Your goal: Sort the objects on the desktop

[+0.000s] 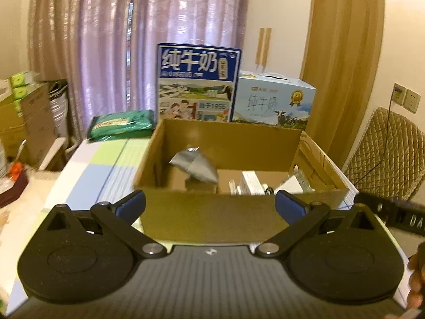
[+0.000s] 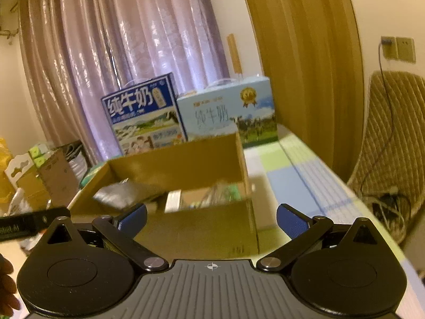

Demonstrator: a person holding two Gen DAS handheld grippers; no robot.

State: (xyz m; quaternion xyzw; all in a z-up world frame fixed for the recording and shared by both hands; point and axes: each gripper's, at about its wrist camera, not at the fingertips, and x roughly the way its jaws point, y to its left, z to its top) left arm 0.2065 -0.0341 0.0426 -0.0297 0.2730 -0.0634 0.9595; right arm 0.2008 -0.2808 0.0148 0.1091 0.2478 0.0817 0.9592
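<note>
Cardboard box (image 1: 212,212): brown, open-topped, upright on the counter (image 1: 101,164), which has a pastel checked cover.
Grey pouch (image 1: 196,166): crumpled, silvery, tilted, at the box's left interior; blurred in the right wrist view.
White items (image 1: 251,183): several small boxy pieces, at the box's right interior, close together; identity unclear.
Greenish packet (image 2: 228,192): blurred, inside the box's right end.

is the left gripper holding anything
No, the left gripper is wide open with nothing between its blue pads, just the cardboard box ahead.
</note>
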